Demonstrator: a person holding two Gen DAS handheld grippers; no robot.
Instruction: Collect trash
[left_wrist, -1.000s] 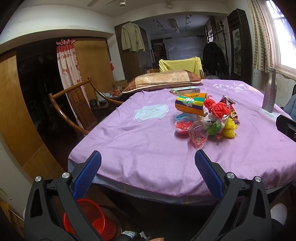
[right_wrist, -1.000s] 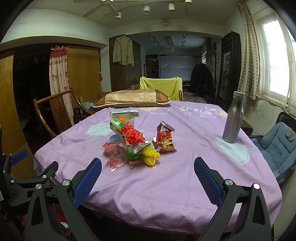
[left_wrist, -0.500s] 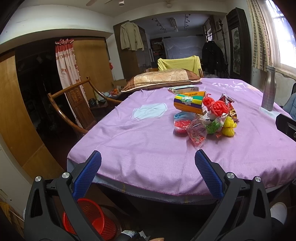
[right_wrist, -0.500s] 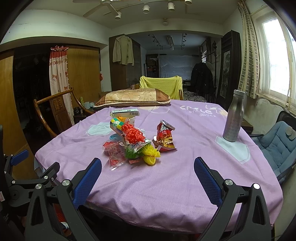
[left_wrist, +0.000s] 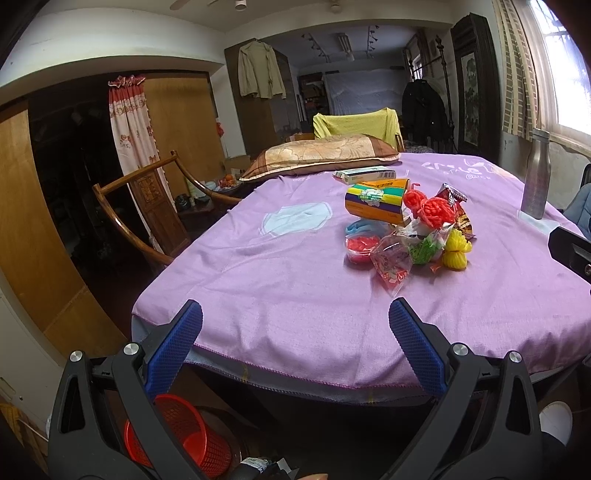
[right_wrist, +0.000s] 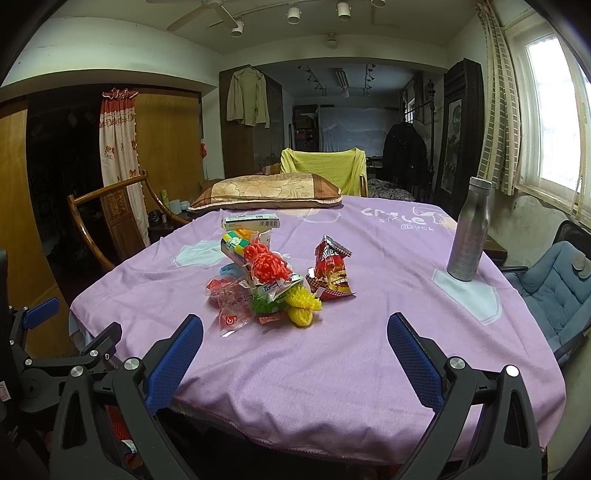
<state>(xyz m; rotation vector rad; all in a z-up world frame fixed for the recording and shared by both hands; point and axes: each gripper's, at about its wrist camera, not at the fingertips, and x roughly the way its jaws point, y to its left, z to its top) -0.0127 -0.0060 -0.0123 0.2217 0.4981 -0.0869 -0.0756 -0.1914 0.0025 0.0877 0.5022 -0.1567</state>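
Observation:
A pile of trash (right_wrist: 269, 284) lies in the middle of a table under a purple cloth (right_wrist: 332, 350): a red snack bag (right_wrist: 330, 271), a clear wrapper (right_wrist: 231, 310), red and yellow mesh nets, a striped carton (left_wrist: 375, 203). The pile also shows in the left wrist view (left_wrist: 406, 232). A red mesh bin (left_wrist: 181, 432) stands on the floor under the near table edge. My left gripper (left_wrist: 295, 343) and right gripper (right_wrist: 295, 354) are both open and empty, at the near edge, short of the pile.
A steel bottle (right_wrist: 467, 229) stands at the right of the table. A pillow (right_wrist: 266, 190) and a flat white box (right_wrist: 251, 221) lie at the far side. A wooden chair (left_wrist: 144, 206) stands left, a blue padded chair (right_wrist: 550, 291) right.
Both grippers have drifted slightly; the view of the table has barely shifted. Both stay open and empty.

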